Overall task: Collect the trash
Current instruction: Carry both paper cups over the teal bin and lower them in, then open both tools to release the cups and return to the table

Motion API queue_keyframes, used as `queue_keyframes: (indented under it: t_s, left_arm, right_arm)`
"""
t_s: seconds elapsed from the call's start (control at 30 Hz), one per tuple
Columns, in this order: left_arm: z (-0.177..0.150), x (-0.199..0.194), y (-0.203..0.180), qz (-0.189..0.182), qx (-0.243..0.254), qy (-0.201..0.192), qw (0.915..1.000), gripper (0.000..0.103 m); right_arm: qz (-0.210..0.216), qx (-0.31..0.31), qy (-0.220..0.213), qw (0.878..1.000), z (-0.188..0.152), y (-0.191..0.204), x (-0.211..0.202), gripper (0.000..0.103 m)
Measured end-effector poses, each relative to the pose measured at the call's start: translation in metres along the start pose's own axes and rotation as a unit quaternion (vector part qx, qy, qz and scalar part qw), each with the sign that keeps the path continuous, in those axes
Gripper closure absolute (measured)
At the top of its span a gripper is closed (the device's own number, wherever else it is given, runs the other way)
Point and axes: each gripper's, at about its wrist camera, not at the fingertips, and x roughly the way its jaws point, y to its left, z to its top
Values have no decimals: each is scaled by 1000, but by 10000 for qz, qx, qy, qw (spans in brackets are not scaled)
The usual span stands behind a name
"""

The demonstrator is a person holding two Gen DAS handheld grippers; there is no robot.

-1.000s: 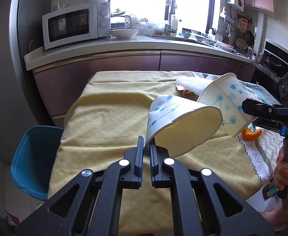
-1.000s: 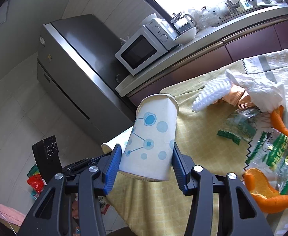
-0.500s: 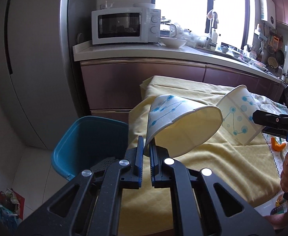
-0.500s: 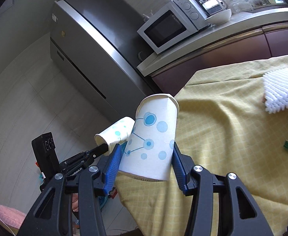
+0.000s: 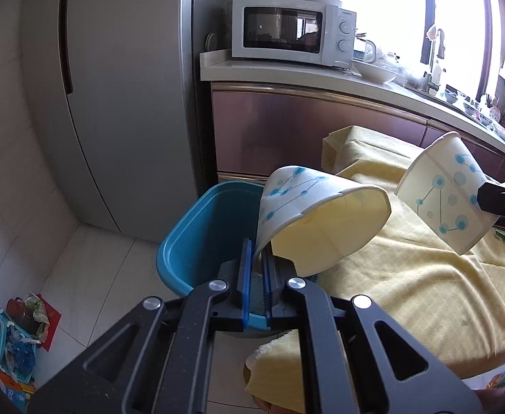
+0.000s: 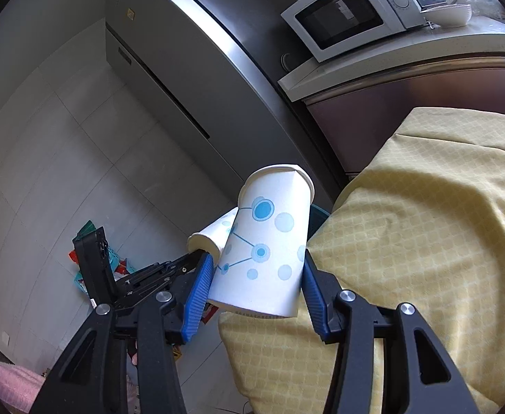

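While we carry a paper cup in each hand, the left tongs (image 5: pixel 255 252) are pinched together on the thin wall of the nearer cup (image 5: pixel 321 220), flattening its lip, and the right tongs (image 6: pixel 257 276) are clamped across the body of the second cup (image 6: pixel 269 241), one blue pad on each side. Both cups hang in the air just off the table's near corner; the nearer cup is over the rim of the blue bin (image 5: pixel 197 238), which stands on the floor against the table's edge.

We judge these cups very light, empty as far as we can see into the nearer one, and soft enough to crush. The wall pinch holds but lets that cup swing; the grip around the body looks steadier, though it dents the paper if we squeeze harder. Letting go over the bin should need no force.

The table wears a yellow cloth (image 6: pixel 425 241) that drapes over its corner. Beyond it are a steel fridge (image 5: pixel 124 103), a white microwave (image 5: pixel 293 31) on the kitchen worktop, and pale floor tiles (image 5: pixel 90 269).
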Motion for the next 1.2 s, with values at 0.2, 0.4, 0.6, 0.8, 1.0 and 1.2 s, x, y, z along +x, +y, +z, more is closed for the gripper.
queue_keyframes:
  t_s: [0.2,0.4,0.6,0.8,1.0,1.2]
  left_arm:
    - [-5,20,12,117,-102,166,9997,97]
    - [-9,40,14,192,-163,318,9992,97]
    - [-11,57,22,235,-247,440,9984,97]
    - [-16,69,22,309,-262,559,9976,97]
    - [-16,86,23,327,-364,724,9962,96]
    - [-20,107,24,279,-463,902,9945,87]
  right_arm:
    - [3,-70,258,9996,10,11,29,55]
    - [-76,-116,455,9989,17,15,54,55]
    - [-185,-136,657,9976,20,14,74,55]
    - [-337,-108,857,9957,20,9,98,59]
    - [-478,33,1018,9937,19,-2,119,61]
    - [-503,193,963,9939,19,-7,122,61]
